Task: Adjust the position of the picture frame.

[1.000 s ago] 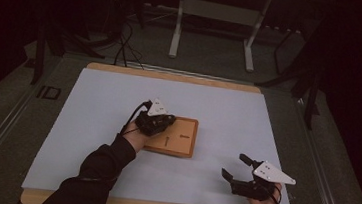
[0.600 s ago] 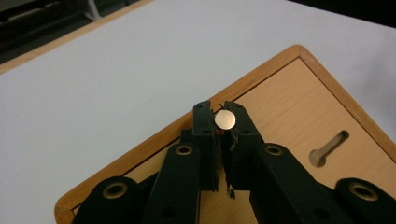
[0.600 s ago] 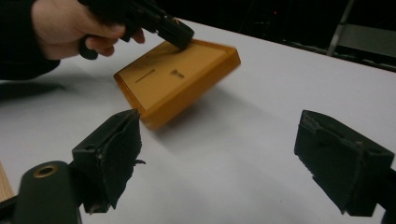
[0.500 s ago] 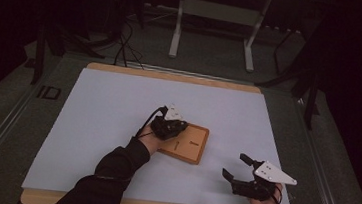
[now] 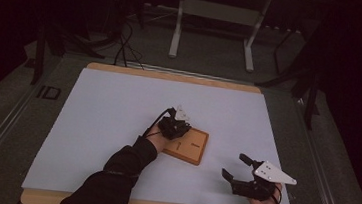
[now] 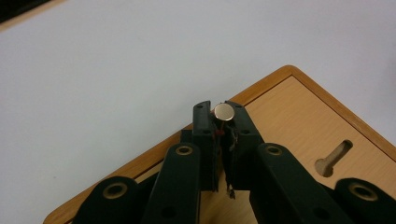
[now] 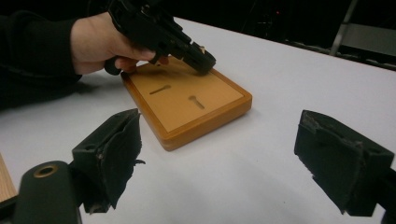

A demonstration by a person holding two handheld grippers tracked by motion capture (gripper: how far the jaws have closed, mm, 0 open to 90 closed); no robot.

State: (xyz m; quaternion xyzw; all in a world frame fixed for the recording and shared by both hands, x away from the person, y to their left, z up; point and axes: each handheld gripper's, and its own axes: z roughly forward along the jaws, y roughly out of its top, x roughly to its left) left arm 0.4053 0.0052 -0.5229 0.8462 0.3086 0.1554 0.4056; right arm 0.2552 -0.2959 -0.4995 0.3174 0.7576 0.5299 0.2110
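Left gripper view — fingers (image 6: 225, 122) clenched on nail (image 6: 224, 112), head facing camera; right gripper (image 7: 219, 163) released.

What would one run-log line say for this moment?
left gripper: shut on metal pin, over wooden board corner | right gripper: open, idle

Metal pin's (image 6: 224, 112) shank hidden between tongs

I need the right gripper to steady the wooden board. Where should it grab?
Probably the wooden board at its near corner edge, coming in level from the right gripper side: the board lies flat, its thin raised rim faces those open jaws.
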